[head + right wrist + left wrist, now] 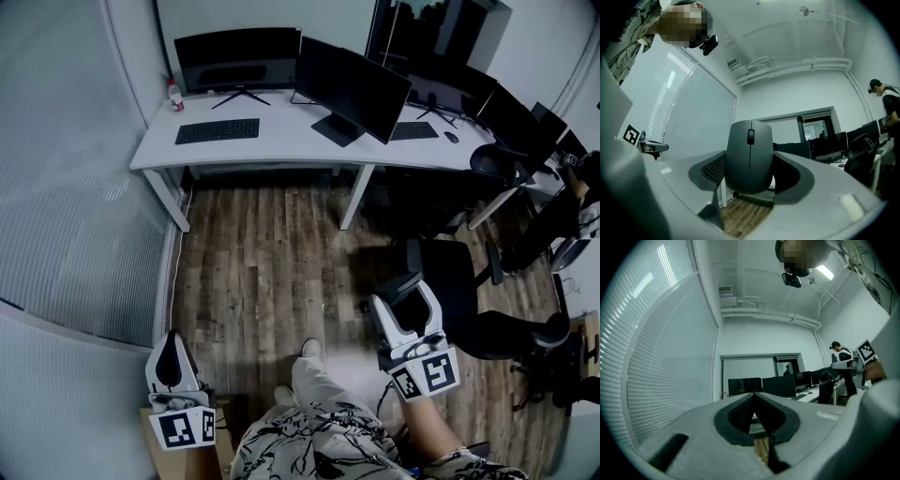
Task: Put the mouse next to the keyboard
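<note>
A dark grey mouse with a scroll wheel stands upright between the jaws of my right gripper, which is shut on it. In the head view that gripper hangs low at the right, over the wooden floor, far from the desk. A black keyboard lies on the white desk at the far left, in front of a monitor. My left gripper is at the bottom left, its jaws closed together with nothing in them.
A second keyboard and another mouse lie further right on the desk, behind a second monitor. Black office chairs stand at the right. A blind-covered wall runs along the left. A person stands in the background.
</note>
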{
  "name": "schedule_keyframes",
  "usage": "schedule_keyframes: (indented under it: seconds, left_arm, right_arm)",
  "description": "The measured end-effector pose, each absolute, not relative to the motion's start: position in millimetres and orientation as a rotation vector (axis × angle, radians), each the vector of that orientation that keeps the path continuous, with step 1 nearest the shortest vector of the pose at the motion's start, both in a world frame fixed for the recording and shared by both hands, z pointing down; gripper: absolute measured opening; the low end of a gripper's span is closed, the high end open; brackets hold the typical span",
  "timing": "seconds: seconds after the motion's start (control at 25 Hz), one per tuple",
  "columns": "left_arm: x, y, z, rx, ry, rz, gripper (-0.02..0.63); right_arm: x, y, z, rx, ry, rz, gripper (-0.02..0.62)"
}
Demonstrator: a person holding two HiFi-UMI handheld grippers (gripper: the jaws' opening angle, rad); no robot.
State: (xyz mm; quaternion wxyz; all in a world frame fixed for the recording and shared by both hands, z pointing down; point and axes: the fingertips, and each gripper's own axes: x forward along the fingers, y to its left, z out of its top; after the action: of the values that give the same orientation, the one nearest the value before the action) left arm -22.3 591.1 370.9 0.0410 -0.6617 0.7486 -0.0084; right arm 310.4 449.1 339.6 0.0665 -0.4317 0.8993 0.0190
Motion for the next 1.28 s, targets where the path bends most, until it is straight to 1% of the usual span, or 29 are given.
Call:
schedule_keyframes:
  seconds: [1.04,1.28]
  left_arm:
    - [-20,416,364,-1.955,2.354,-0.04,-0.002]
    - [-17,394,362,-1.926,2.381,-0.046,-0.002]
  right_arm:
    - [307,269,339,-1.233,2.722,0.039,0.299]
    - [308,237,338,-1.207,2.73,0.033,0.299]
